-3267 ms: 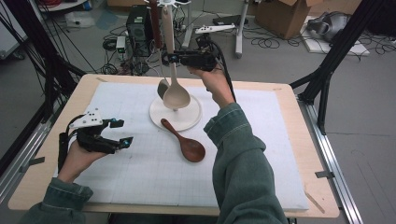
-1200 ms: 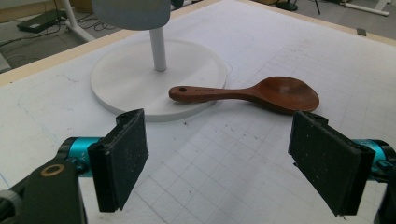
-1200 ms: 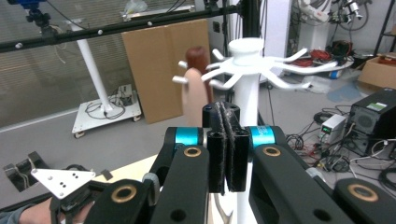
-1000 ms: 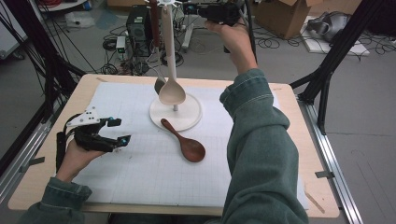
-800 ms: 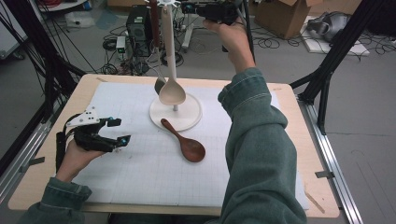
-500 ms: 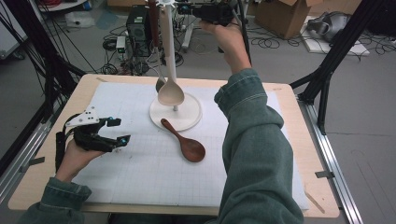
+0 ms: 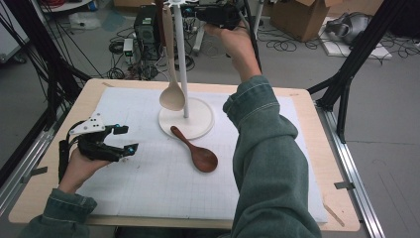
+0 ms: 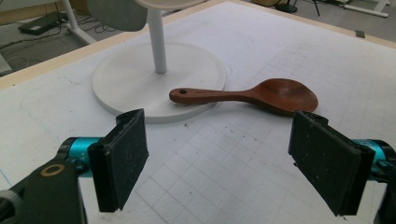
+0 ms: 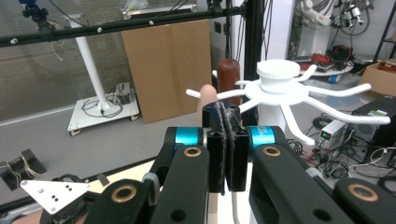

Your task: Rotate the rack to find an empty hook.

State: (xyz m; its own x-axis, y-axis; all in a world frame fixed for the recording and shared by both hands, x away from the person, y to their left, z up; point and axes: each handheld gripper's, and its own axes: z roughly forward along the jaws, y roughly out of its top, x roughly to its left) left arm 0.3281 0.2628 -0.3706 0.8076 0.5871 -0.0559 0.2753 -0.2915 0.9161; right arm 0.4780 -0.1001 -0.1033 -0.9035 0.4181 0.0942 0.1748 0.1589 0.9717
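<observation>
A lab: black camera frame, floor cables, cardboard boxes.

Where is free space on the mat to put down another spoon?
Free: the mat in front of the dark spoon, toward the left tool, and its far left corner. Crowded: around the stand base, where the spoon's handle lies.
</observation>
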